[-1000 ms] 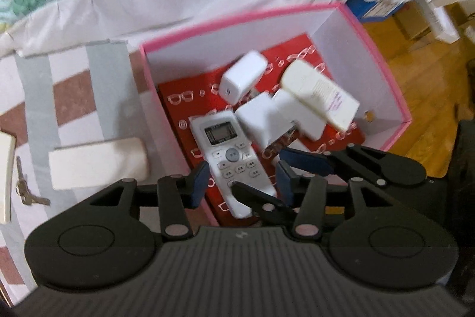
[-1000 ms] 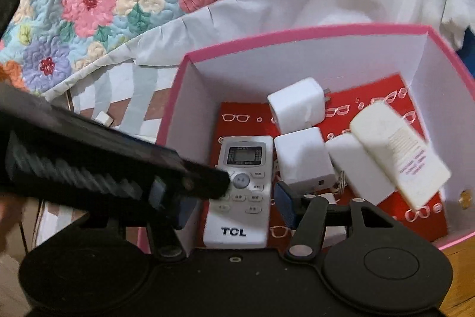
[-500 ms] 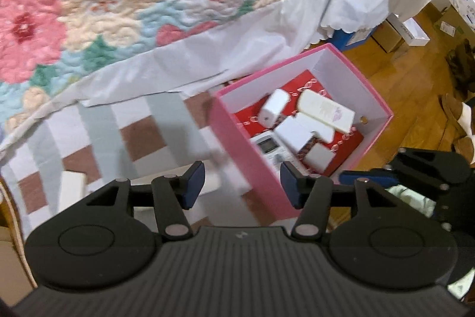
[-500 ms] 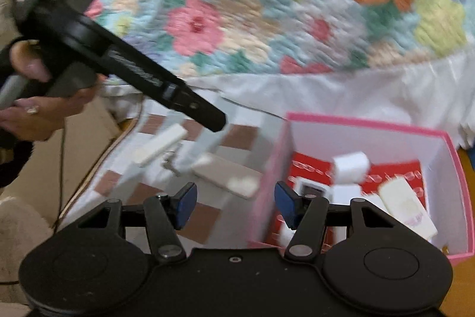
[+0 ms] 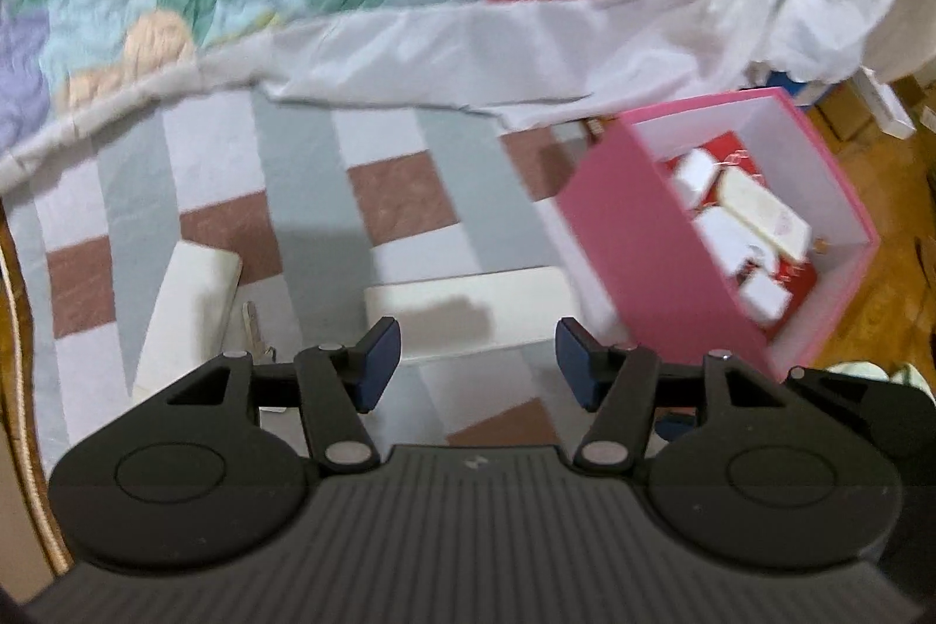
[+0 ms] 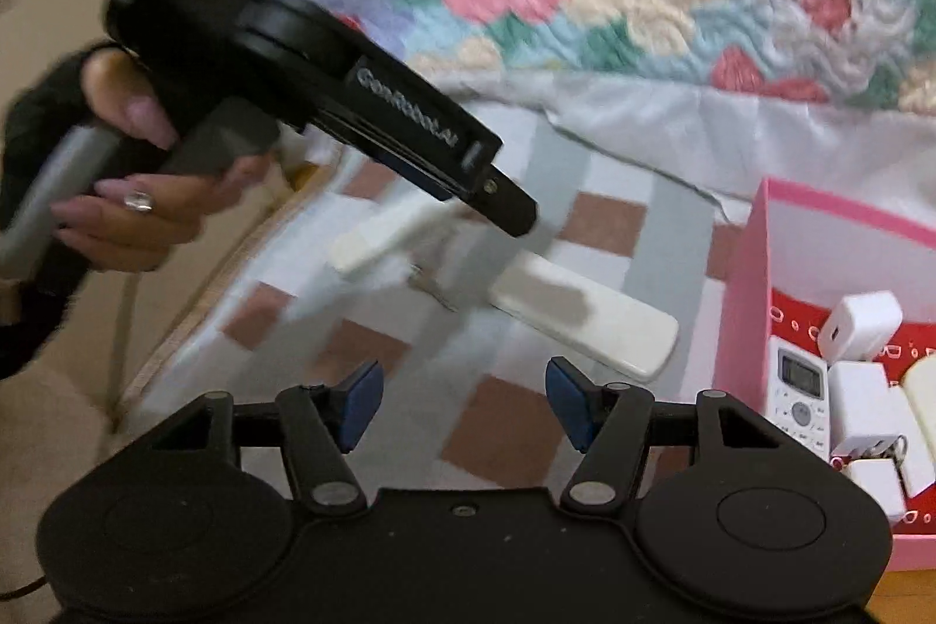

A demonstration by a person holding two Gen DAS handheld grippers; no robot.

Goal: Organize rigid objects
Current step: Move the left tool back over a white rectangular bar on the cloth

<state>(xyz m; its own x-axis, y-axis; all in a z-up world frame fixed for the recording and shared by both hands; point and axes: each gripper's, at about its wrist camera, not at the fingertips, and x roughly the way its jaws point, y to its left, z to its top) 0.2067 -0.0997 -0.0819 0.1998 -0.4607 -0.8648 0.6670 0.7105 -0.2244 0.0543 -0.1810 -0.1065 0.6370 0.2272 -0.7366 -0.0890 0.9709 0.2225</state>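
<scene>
- Step, as I judge it: fetching the next loose piece for the pink box (image 5: 661, 238) at three o'clock.
- Left gripper (image 5: 477, 361): jaws wide, nothing between them, above the white flat case (image 5: 468, 308) at twelve o'clock; next, lower and close.
- Right gripper (image 6: 462, 404): wide, empty.

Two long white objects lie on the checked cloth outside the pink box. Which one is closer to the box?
The white bar lying crosswise just ahead of the left gripper; its end almost reaches the pink box. The other white bar lies farther off, beyond the key.
</scene>
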